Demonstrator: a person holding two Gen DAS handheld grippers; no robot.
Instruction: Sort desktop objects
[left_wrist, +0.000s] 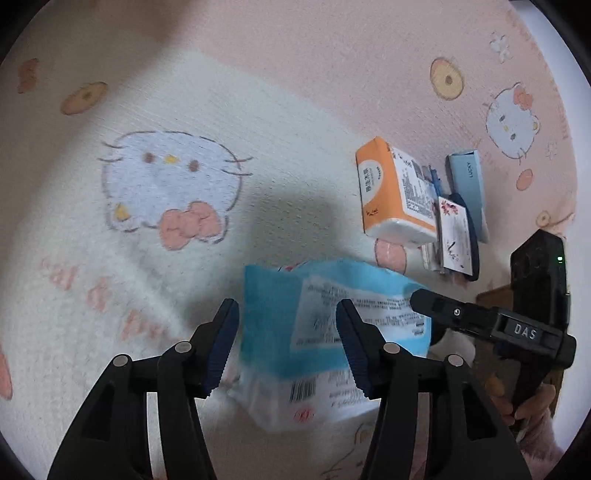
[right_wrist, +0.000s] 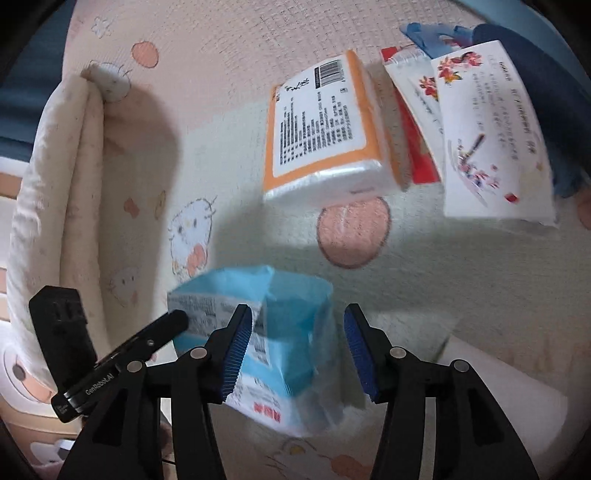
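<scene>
A blue and white tissue pack (left_wrist: 295, 339) lies on the Hello Kitty blanket (left_wrist: 166, 184). It sits between the jaws of my open left gripper (left_wrist: 288, 343) and also between the jaws of my open right gripper (right_wrist: 297, 347), where the same pack (right_wrist: 280, 332) shows blurred. Neither pair of pads presses it visibly. An orange tissue pack (left_wrist: 391, 192) lies further off, with a white flowered pack (left_wrist: 456, 236) and a pale blue box (left_wrist: 467, 181) beside it. They also show in the right wrist view: the orange pack (right_wrist: 325, 125) and the flowered pack (right_wrist: 491, 136).
The other gripper's black finger (left_wrist: 461, 314) reaches in from the right, and the left one (right_wrist: 122, 350) shows at the lower left. A red-edged packet (right_wrist: 413, 110) lies between the orange and flowered packs. A folded blanket edge (right_wrist: 55, 184) rises on the left.
</scene>
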